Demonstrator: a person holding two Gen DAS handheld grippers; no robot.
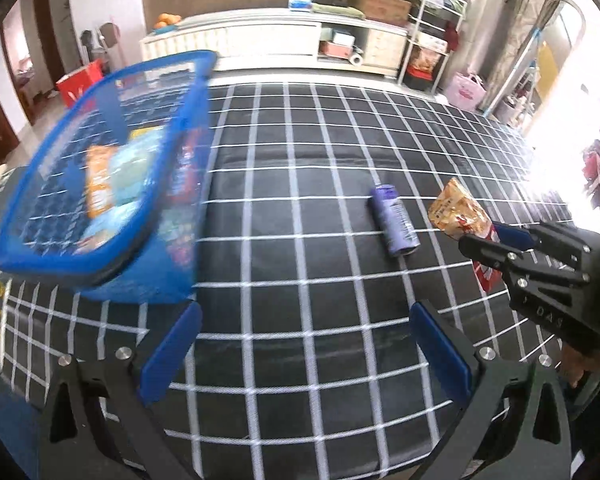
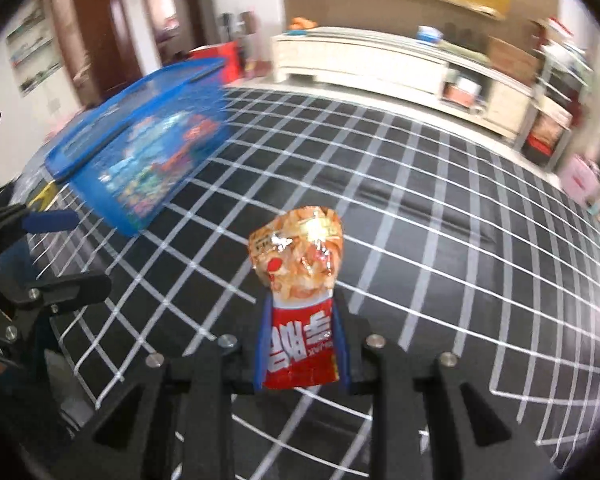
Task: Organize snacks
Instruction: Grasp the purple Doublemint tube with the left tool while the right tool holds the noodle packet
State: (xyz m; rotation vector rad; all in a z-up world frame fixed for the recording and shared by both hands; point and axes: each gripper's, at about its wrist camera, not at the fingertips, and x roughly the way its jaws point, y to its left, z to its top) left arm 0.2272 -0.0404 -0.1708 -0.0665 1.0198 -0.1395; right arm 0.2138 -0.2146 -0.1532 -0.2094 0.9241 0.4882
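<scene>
Right gripper [image 2: 300,344]: its blue pads were clamped on the red lower end of a snack packet [image 2: 300,276], which stood lifted clear of the checked cloth [image 2: 420,200].
Packet axis: its long axis ran forward along the fingers, with the puffed orange end leading and the red printed end pinched between the pads.
Basket [image 2: 140,152]: the blue mesh basket stood on the cloth ahead and to the left of the packet, well apart from it. Several packets already lay inside, though blur kept them from being told apart.
Left gripper [image 1: 304,352]: its jaws were spread wide and held nothing. It hung over the cloth just beside the basket's near corner.
Can [image 1: 394,220]: a purple can lay on its side on the cloth between the basket and the right gripper, its long axis running away from the left gripper and slightly to the right.
Nearer tool: the left gripper was closer to the basket, but the packet was in the right.
Coming move, as a judgement: the packet probably needed carrying leftward and forward over the basket's rim, likely passing above the can.
</scene>
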